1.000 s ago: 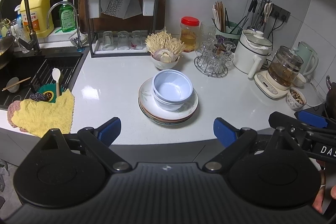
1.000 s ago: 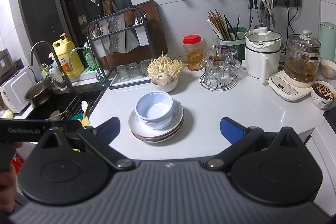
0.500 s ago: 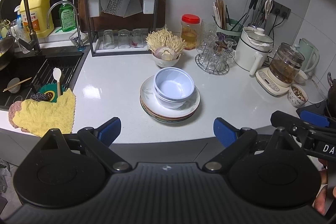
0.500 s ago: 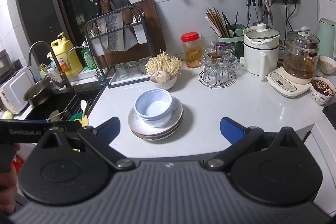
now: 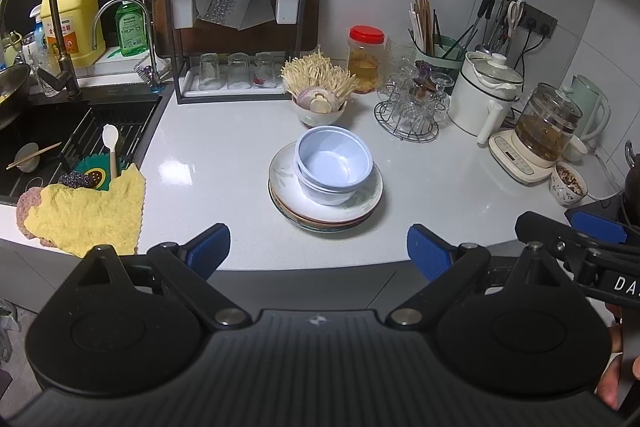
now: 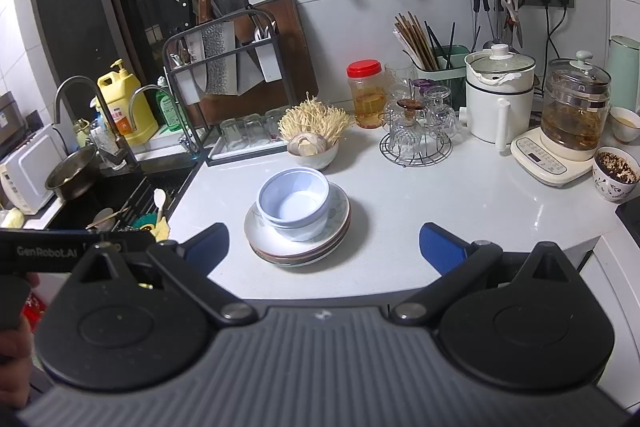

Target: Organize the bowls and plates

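A stack of plates [image 5: 360, 203] [image 6: 336, 227] sits in the middle of the white counter [image 5: 224, 155], with nested pale blue bowls [image 5: 334, 165] [image 6: 294, 201] on top. My left gripper [image 5: 318, 251] is open and empty, hovering at the counter's front edge, short of the stack. My right gripper [image 6: 324, 247] is open and empty, also just in front of the stack. The right gripper shows at the far right of the left wrist view [image 5: 592, 227].
A bowl of enoki mushrooms [image 5: 318, 95] stands behind the stack. A wire glass rack [image 5: 412, 107], white pot [image 5: 486, 95] and glass kettle [image 5: 544, 131] stand right. A dish rack [image 5: 236, 27] stands at the back, a sink [image 5: 60, 139] and yellow cloth [image 5: 88, 211] left.
Both grippers have edged slightly closer to the counter, so the stack sits a little nearer in view. Jaws stay open.
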`<state>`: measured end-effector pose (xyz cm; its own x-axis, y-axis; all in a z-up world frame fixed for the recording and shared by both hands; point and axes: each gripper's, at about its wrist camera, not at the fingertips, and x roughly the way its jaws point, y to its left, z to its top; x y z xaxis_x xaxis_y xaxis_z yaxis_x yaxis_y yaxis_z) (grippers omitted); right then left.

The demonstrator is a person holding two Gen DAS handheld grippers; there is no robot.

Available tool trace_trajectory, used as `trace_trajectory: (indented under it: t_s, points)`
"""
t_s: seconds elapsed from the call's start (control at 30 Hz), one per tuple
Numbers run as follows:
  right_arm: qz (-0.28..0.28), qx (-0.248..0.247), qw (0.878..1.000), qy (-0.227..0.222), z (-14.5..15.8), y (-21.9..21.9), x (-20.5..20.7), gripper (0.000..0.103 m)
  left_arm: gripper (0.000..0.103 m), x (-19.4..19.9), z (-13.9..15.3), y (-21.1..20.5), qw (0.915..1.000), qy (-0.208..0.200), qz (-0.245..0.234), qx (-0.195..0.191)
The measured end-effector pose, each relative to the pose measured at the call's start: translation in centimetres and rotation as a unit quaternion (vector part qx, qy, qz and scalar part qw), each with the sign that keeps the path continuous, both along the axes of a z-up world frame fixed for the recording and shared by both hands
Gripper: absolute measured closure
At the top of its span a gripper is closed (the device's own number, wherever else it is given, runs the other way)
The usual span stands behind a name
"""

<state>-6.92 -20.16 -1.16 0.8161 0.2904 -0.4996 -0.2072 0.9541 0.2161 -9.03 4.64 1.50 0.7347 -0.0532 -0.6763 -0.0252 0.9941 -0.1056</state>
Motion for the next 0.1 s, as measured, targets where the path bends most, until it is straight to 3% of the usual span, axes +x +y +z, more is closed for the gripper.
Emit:
trace_trajectory:
  t_s: [0.1]
  points:
    - [-0.001, -0.001, 1.0, -0.001, -0.1, 0.14, -0.04, 0.0, 0.006, 0.06, 0.0, -0.01, 1.0, 0.0, 0.0, 0.0]
